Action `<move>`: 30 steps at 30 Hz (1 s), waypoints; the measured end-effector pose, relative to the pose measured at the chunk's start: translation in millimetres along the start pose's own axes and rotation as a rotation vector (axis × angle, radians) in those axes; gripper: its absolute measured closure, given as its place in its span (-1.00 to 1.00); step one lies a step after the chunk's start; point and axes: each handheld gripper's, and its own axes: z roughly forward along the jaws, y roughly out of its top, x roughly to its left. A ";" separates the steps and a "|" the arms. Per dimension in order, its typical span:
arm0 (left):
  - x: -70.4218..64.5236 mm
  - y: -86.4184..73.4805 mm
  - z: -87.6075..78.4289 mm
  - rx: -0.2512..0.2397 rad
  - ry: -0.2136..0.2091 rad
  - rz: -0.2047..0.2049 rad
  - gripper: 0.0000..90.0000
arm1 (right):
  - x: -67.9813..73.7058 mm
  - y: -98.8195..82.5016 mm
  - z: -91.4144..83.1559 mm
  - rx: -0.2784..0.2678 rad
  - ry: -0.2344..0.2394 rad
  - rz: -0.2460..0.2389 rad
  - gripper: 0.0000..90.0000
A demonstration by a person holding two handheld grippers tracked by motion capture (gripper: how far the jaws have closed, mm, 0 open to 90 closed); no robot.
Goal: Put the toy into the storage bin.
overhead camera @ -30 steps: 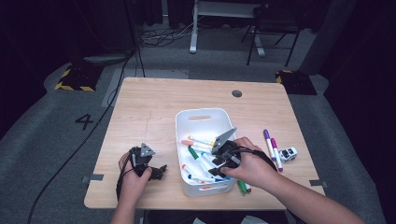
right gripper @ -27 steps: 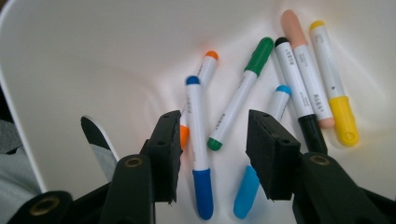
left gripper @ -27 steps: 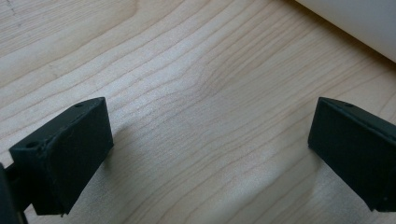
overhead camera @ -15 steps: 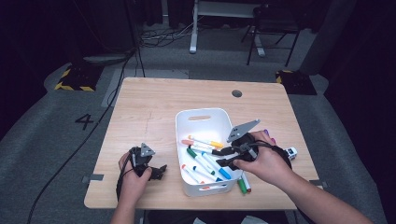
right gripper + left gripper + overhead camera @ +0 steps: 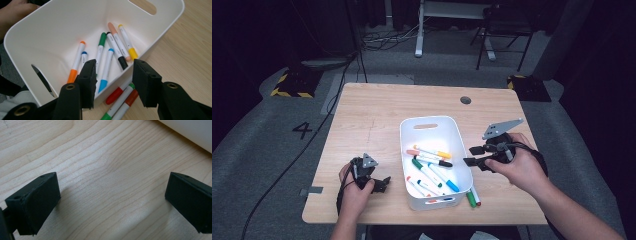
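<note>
A white bin (image 5: pixel 412 131) stands mid-table and holds several markers (image 5: pixel 432 165). Just right of its right wall, a little above the table, my right gripper (image 5: pixel 469 155) is open with nothing between its jaws. In the right gripper view this gripper (image 5: pixel 115 67) points down at the bin's wall (image 5: pixel 50 32), with the markers (image 5: pixel 117 46) lying on the bin's floor. My left gripper (image 5: pixel 384 184) rests on the wood to the left of the bin. Seen in the left gripper view, it (image 5: pixel 112 182) is open wide over bare wood, with the bin's wall (image 5: pixel 192 132) at the top right.
Two loose markers (image 5: pixel 472 197) lie on the table by the bin's front right corner, also in the right gripper view as loose markers (image 5: pixel 120 100). A round cable hole (image 5: pixel 465 100) sits near the far edge. The table (image 5: pixel 377 115) has bare wood to the left and behind the bin.
My right gripper has moved right and upward, from over the bin's right side to beyond its right wall. The left gripper has stayed put.
</note>
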 end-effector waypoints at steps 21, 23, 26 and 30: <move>0.0 0.0 0.0 0.000 0.001 0.001 -1.00 | -32.1 -46.1 24.4 0.052 -0.044 0.110 0.21; 0.1 0.0 -0.1 0.000 0.001 0.001 -1.00 | -33.0 -51.4 30.9 0.068 -0.041 0.115 0.21; 0.0 0.0 0.0 0.000 0.001 0.000 -1.00 | -33.3 -60.1 43.0 0.096 -0.035 0.126 0.21; 0.0 0.0 0.0 0.000 0.001 0.000 -1.00 | -33.8 -68.9 54.8 0.112 -0.023 0.126 0.21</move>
